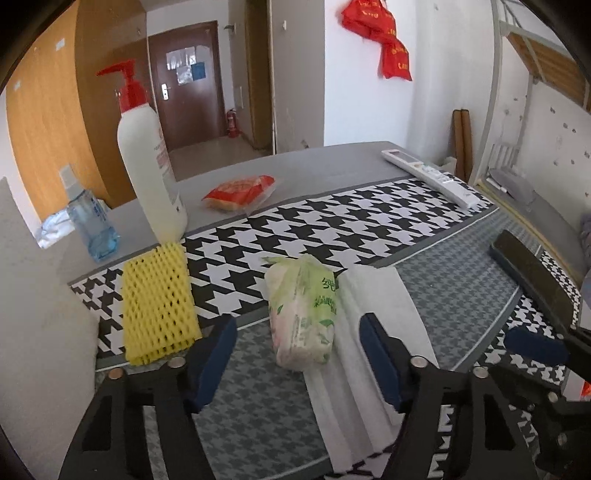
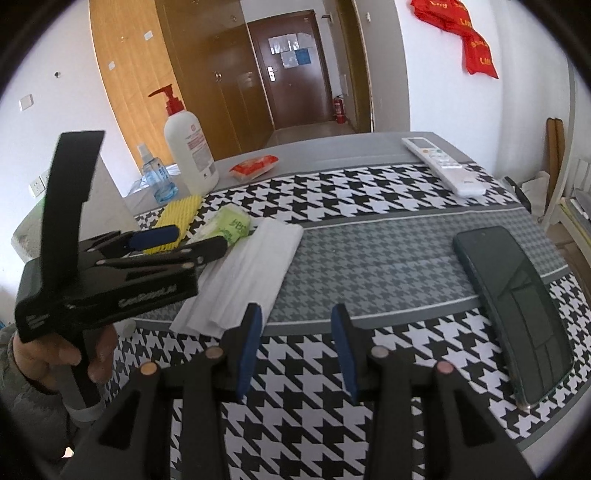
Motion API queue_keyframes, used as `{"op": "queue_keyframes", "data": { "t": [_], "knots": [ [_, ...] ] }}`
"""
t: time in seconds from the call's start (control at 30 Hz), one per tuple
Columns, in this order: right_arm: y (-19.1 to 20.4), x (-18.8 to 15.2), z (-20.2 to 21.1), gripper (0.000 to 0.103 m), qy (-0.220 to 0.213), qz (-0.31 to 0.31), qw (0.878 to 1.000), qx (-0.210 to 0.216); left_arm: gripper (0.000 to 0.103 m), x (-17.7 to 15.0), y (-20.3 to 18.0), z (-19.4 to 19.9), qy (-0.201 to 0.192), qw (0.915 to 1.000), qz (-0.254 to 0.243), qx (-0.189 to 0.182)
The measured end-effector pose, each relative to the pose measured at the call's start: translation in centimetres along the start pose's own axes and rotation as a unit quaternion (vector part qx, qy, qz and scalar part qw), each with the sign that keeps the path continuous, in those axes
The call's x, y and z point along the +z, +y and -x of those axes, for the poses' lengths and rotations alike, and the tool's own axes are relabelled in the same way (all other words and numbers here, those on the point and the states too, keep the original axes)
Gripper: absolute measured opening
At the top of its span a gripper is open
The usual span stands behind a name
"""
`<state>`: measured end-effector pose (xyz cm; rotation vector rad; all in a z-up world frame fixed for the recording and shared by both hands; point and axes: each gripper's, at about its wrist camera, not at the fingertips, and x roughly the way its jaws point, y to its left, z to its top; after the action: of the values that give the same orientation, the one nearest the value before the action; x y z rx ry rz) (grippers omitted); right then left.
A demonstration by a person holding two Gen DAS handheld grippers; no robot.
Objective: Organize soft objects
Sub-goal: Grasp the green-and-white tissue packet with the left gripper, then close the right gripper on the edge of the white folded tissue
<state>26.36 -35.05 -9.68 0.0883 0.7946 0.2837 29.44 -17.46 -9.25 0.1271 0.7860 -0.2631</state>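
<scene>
- The left gripper (image 1: 295,363) hovers low over the table (image 1: 325,162) with its jaws wide apart and nothing between them; the tissue pack (image 1: 304,314) lies just ahead, in line with the gap.
- The right gripper (image 2: 297,347) is also spread apart and empty, above the checked cloth (image 2: 369,192).
- The tissue pack is green and white with green Chinese characters, too small to read; it touches the folded white cloth (image 1: 373,328) on its right.
- A yellow foam net (image 1: 159,299) lies left of the pack, apart from it, with its far end at the foot of the pump bottle (image 1: 149,162).
- The pump bottle has a red pump and a red-printed label whose text is not legible; a small clear blue bottle (image 1: 92,225) stands beside it.
- A red snack packet (image 1: 240,192) lies further back on the grey part of the table, its printing unreadable.
- A white remote (image 2: 443,166) and a dark phone (image 2: 517,306) lie to the right.
- Red banners (image 2: 461,33) with yellow writing hang on the wall.
</scene>
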Motion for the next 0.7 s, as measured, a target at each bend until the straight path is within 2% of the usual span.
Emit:
{"op": "queue_keyframes", "data": {
  "t": [0.2, 0.27, 0.37, 0.7],
  "knots": [
    [0.4, 0.2, -0.6, 0.046, 0.010, 0.007, 1.000, 0.003, 0.055, 0.0, 0.1, -1.4, 0.014, 0.9999, 0.000, 0.003],
    [0.7, 0.4, -0.8, 0.049, 0.013, 0.011, 1.000, 0.008, 0.041, 0.0, 0.4, -1.8, 0.022, 0.9997, 0.007, -0.003],
    [1.3, 0.6, -1.1, 0.051, 0.016, 0.021, 1.000, 0.012, 0.034, 0.0, 1.0, -1.9, 0.022, 0.9995, 0.022, -0.004],
    [3.4, 1.6, -2.8, 0.051, 0.035, 0.043, 0.998, 0.012, 0.030, 0.2, 2.3, 0.6, -0.012, 0.9989, 0.042, -0.018]
  ]
}}
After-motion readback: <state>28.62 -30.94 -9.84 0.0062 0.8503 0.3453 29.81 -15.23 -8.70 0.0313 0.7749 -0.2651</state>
